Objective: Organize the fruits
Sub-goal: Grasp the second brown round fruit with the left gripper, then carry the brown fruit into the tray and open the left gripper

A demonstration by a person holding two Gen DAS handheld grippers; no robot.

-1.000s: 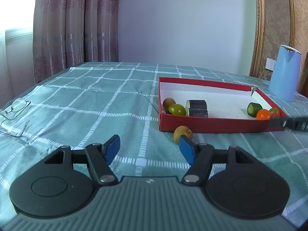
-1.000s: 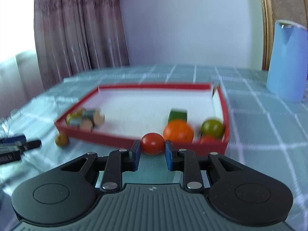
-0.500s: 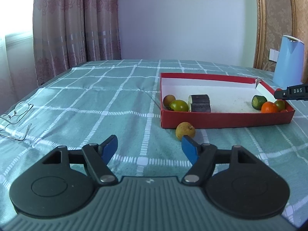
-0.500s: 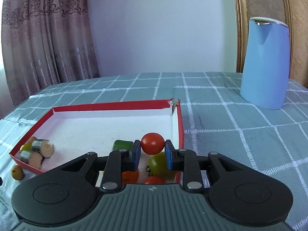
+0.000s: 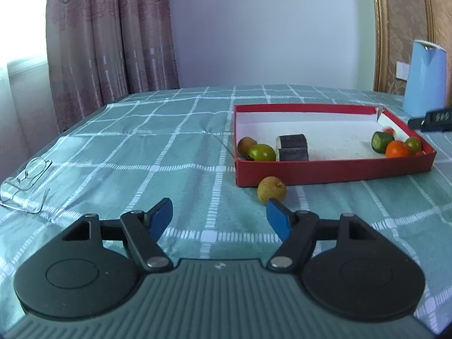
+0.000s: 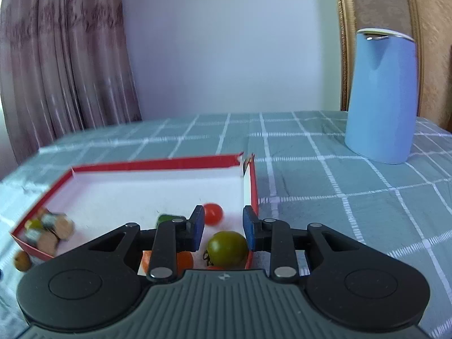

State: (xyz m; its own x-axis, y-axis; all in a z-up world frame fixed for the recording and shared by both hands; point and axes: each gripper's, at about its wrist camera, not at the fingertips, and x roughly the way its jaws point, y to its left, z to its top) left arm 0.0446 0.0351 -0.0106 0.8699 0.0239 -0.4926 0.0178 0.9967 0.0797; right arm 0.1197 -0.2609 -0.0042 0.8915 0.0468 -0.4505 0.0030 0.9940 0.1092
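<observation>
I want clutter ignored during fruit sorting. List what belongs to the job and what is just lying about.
Job: red box, red tomato, green tomato, orange, brown fruit outside the box, left tool, right tool.

Lying about: glasses, blue jug, curtain.

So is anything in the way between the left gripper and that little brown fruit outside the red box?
No, nothing visible. The left gripper is open, and the brown fruit sits on bare tablecloth just past its right fingertip, right in front of the red box.
</observation>
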